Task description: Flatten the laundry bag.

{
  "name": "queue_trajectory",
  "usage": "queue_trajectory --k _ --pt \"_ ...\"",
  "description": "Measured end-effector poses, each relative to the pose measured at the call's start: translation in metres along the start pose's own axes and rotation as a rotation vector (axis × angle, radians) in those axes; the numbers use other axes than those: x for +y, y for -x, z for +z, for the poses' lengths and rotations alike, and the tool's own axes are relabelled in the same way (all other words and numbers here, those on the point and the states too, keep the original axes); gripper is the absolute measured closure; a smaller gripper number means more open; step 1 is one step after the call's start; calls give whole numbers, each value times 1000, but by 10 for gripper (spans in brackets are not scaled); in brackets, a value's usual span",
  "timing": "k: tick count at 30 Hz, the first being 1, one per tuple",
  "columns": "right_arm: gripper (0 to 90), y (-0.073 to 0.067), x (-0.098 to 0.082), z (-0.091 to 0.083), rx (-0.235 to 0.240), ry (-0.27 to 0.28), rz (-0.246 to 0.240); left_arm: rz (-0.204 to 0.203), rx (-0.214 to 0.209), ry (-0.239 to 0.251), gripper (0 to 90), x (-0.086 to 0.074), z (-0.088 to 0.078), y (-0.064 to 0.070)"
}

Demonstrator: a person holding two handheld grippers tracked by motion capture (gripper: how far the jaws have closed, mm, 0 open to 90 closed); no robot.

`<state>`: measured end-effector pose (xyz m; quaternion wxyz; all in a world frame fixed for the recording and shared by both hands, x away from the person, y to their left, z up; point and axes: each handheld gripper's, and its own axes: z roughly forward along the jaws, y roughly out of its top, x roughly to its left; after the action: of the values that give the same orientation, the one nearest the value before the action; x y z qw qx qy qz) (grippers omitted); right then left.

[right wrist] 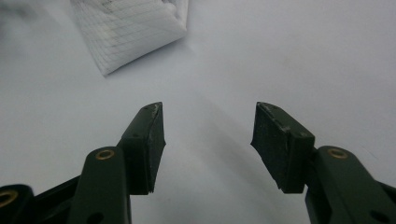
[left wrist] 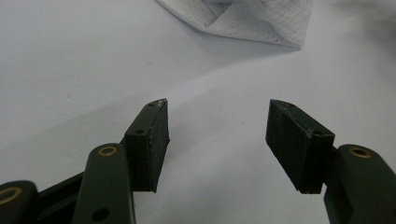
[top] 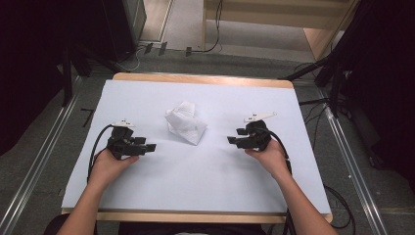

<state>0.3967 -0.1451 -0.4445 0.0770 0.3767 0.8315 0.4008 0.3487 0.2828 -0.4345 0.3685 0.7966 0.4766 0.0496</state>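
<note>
Room: a dim workspace with a grey carpeted floor, dark curtains at both sides and pale wooden furniture at the far end.
Surface: a wooden-edged surface [top: 203,78] covered by a smooth, matt white sheet, bare except for one thing.
Cloth: a crumpled white cloth with a fine grey grid pattern [top: 186,122] lies in a loose heap a little far of the middle of the surface, between the two tools and apart from both. Its folds rise into soft peaks, and one flat, pointed corner lies toward the near right.
Cloth up close: in the left gripper view the cloth [left wrist: 243,18] sits at the far edge, thin and creased, the grid lines faint; in the right gripper view it [right wrist: 128,30] lies far and to the left.
Left tool: the black two-jaw left tool [top: 149,147] rests low over the near left of the surface, pointing right toward the cloth. Its jaws stand wide apart with nothing between them [left wrist: 217,133]; the pads look dark, rubbery and finely textured.
Right tool: the black right tool [top: 231,140] is at the near right, pointing left at the cloth, jaws equally wide and empty [right wrist: 208,135].
Progress: judging by the untouched, bunched heap and both tools held off, handling of the cloth has not begun; reaching, gripping and spreading or folding it all appear left to do.
</note>
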Motion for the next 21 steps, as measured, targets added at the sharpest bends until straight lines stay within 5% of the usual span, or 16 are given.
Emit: queue_trajectory --k 21 --pt "484 -6 5 -1 25 -19 24 6 -4 -2 395 0 0 2"
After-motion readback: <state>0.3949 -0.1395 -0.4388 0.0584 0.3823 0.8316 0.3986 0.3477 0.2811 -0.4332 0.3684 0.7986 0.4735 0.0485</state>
